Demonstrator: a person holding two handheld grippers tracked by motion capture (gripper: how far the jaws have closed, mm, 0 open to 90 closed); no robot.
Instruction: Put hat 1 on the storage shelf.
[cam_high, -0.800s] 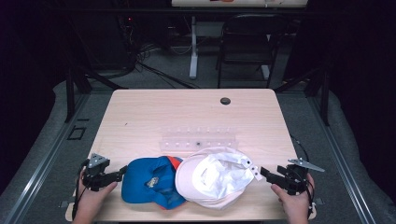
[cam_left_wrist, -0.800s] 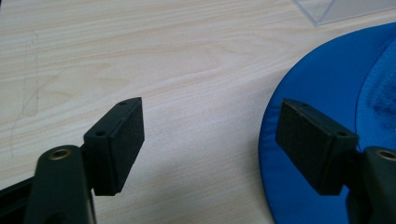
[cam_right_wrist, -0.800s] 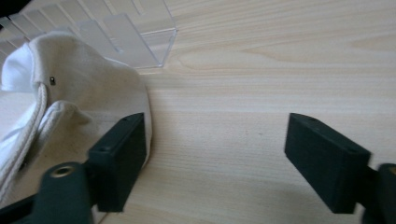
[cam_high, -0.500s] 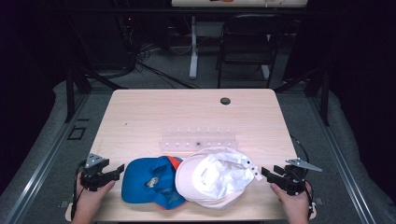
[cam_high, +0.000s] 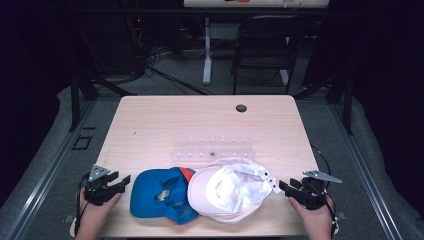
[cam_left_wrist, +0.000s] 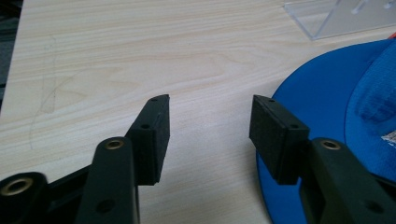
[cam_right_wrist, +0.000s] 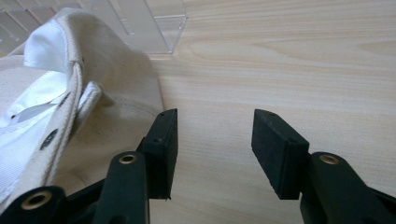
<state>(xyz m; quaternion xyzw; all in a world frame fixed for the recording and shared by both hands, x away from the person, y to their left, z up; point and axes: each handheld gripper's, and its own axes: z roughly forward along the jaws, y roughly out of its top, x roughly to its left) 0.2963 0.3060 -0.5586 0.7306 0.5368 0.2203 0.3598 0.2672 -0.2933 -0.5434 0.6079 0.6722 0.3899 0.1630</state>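
The fingers (cam_left_wrist: 152, 135) of our left gripper (cam_high: 119, 182) stand spread, with bare wood between them and nothing held; our right gripper (cam_high: 285, 187) is spread the same way, also holding nothing. Going left to right, we sit at the near left edge of the table (cam_high: 200, 120), with open wood ahead of us and the far half of the top mostly bare. Next comes the blue cap (cam_high: 161, 194), its brim just beside our left gripper's right finger. Touching it, and lapping over its right side, lies the white cap (cam_high: 230, 187), turned lining up, pale and creased. A clear plastic rack (cam_high: 214, 150) lies just behind the 2 caps. Our right gripper's left finger is just beside the white cap's edge.
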